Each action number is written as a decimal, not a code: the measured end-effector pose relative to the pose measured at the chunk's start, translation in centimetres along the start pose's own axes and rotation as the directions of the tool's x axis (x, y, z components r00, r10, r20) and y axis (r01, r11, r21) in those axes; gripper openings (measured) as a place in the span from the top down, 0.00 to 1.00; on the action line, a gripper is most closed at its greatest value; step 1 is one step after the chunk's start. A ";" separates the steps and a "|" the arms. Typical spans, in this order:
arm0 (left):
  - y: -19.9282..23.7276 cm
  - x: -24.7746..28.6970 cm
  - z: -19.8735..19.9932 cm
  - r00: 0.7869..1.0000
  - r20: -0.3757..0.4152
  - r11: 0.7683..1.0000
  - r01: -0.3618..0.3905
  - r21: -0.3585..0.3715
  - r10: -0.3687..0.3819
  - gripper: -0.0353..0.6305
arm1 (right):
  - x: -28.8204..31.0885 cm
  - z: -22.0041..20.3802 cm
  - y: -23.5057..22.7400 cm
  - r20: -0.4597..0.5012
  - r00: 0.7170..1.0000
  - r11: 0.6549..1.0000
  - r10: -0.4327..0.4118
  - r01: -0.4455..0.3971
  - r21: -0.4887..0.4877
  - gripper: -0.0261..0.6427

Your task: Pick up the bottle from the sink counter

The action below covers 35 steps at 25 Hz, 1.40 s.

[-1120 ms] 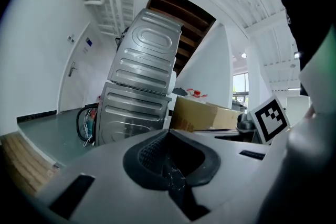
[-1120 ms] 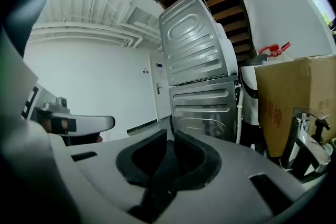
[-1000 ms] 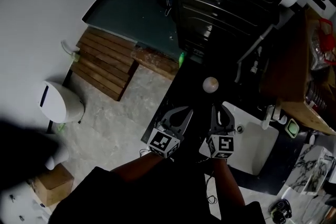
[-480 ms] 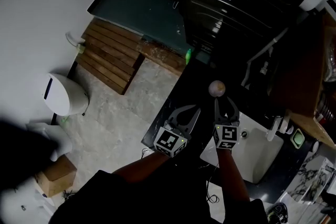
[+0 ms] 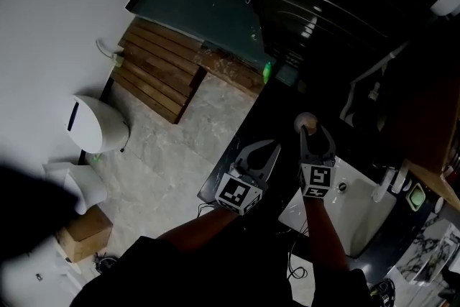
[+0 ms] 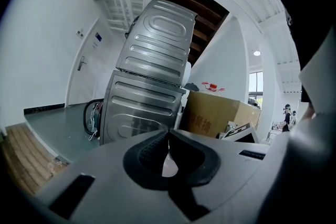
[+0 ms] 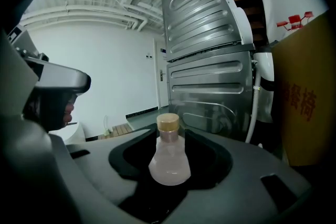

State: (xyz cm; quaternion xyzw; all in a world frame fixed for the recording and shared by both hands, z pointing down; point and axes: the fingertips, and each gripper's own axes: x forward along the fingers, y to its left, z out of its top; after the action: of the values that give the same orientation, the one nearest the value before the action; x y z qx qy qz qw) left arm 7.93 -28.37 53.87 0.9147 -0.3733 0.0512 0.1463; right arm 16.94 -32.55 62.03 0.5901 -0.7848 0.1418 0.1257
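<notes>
Dark bench (image 5: 273, 118) runs along a pale stone floor (image 5: 180, 147), with a white sink (image 5: 359, 219) set into it; every place below is given from that sink.

- Far left of the sink, on the floor: white bin (image 5: 97, 126), and nearer the camera a cardboard box (image 5: 83, 232).
- Up-left of the sink: wooden slat mat (image 5: 162, 79) lying flat on the floor.
- Beyond the sink, at the bench's far end: small green bottle (image 5: 267, 72), upright.
- Behind that: ribbed grey metal appliance (image 6: 152, 76), tall. It fills the background of both gripper views.
- Left gripper (image 5: 272, 149): just left of the sink's near-left corner, over the bench edge. Jaws clenched, tips meeting and nothing between them, as the left gripper view (image 6: 168, 134) shows.
- Bottle (image 5: 305, 122): the task's thing. It stands upright on the bench just past the sink's far-left corner. Flask shape, pale translucent body, tan cap.
- Right gripper (image 5: 313, 134): above the sink's left edge, pointing at the bottle. Jaws released and have just been opening; they are spread wide.
- In the right gripper view the bottle (image 7: 169, 157) sits between the jaws of the right gripper (image 7: 170, 147), with a gap on both sides and the pads not pressing.
- Brown carton (image 6: 220, 115): right of the appliance in the left gripper view; red print on it, unreadable.
</notes>
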 end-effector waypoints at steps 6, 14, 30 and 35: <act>0.0 0.5 -0.7 1.000 -0.004 1.000 0.001 -0.020 -0.001 0.92 | 0.9 0.8 0.0 0.054 0.999 1.000 0.008 -0.007 -0.023 0.72; 2.3 0.0 -1.1 0.999 -0.004 0.996 -0.055 -0.065 0.055 0.92 | 1.7 1.1 0.1 0.091 0.996 0.999 0.005 -0.001 -0.037 0.72; 0.2 -0.8 -2.0 0.998 -0.002 0.989 -0.065 -0.136 0.066 0.92 | 2.3 2.0 -0.2 0.166 0.985 0.997 -0.045 0.054 -0.049 0.72; 0.2 -1.7 -1.8 0.998 -0.013 0.988 -0.064 -0.137 0.063 0.93 | 1.9 1.9 -0.2 0.161 0.986 0.999 -0.043 0.045 -0.009 0.73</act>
State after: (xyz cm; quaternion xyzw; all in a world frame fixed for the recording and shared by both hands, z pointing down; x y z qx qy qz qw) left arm 6.59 -26.80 55.25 0.8897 -0.4045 0.0337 0.2088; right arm 16.58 -34.98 61.00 0.6160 -0.7800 0.0859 0.0686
